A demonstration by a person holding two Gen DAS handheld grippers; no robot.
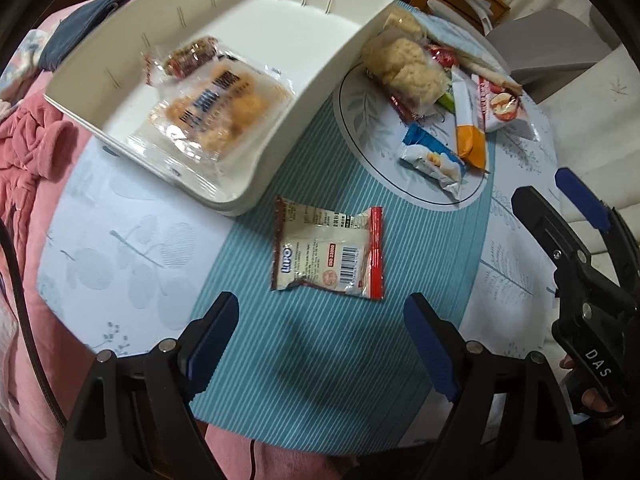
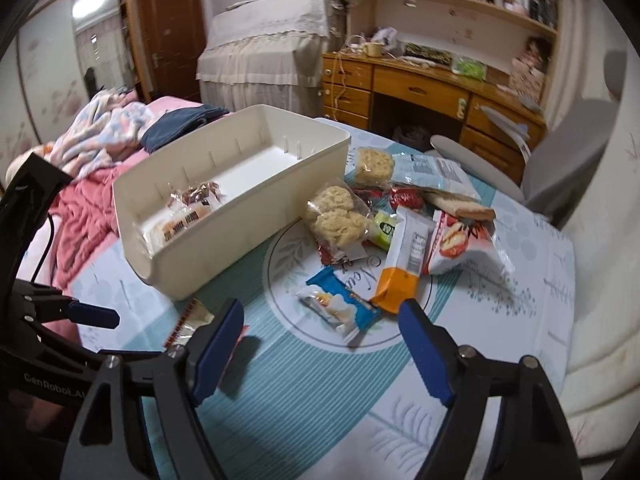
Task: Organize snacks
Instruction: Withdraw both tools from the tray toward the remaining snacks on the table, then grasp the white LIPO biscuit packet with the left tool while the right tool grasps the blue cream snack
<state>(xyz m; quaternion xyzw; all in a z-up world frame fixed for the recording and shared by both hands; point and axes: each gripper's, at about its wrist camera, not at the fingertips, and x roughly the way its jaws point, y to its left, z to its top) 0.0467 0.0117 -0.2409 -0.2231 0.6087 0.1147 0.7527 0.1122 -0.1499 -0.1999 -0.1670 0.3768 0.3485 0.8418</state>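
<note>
Snacks lie in three places around the white bin (image 1: 312,92), the landmark on the table (image 1: 132,248). Inside the bin, at its near end, a clear pack of golden biscuits (image 1: 218,108) rests flat on the floor, with a small red-brown wrapped sweet (image 1: 190,56) touching its far corner. Just in front of the bin's near corner, a white packet with a red edge (image 1: 328,252) lies alone, barcode side up, on the striped teal part of the cloth. To the right of the bin sits a loose heap: a clear bag of pale rice cakes (image 2: 338,216) closest to the bin wall, a blue-and-white wafer pack (image 2: 340,306) nearest the camera, an orange-and-white sachet (image 2: 402,268) beside it, and a red-and-white bag (image 2: 460,246) further right. The left tool (image 1: 320,350) hovers above the lone packet with its fingers spread wide, nothing between them. The right tool (image 2: 320,350) hangs over the near edge of the heap, fingers likewise apart and empty.
</note>
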